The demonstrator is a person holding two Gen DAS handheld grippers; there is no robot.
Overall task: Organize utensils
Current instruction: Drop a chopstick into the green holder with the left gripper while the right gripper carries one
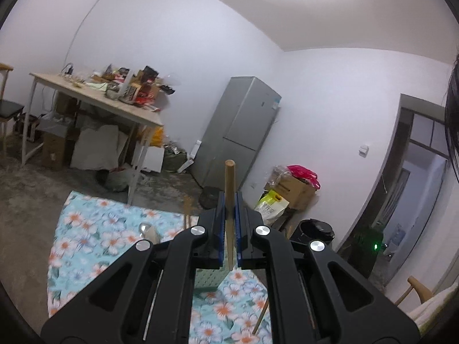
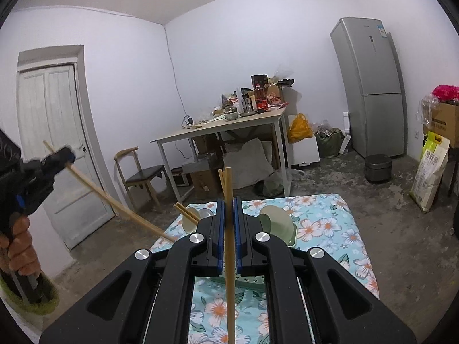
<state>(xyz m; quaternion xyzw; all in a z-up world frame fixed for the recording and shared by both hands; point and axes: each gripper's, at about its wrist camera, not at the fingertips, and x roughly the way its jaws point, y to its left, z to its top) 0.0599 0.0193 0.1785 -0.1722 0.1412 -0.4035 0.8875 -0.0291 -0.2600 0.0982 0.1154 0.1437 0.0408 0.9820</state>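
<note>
My left gripper [image 1: 229, 197] is shut on one wooden chopstick [image 1: 230, 177], which stands upright between the blue pads. The right wrist view shows this gripper [image 2: 67, 154] at the far left, in a person's hand [image 2: 20, 252], with its chopstick [image 2: 114, 197] slanting down to the right. My right gripper [image 2: 228, 203] is shut on a pair of wooden chopsticks [image 2: 228, 183], also upright. Beyond it, on the floral cloth [image 2: 324, 226], stands a pale green utensil holder [image 2: 276, 222]. Its left cup [image 2: 189, 222] holds two chopsticks [image 2: 186, 213].
A metal spoon [image 1: 146, 228] and a loose chopstick [image 1: 261, 318] show over the floral cloth [image 1: 94, 229]. Behind stand a cluttered table [image 2: 229, 126], a chair [image 2: 140, 177], a grey fridge [image 2: 370, 86], a dark pot on the floor [image 2: 377, 167], boxes and a rice bag [image 2: 429, 175].
</note>
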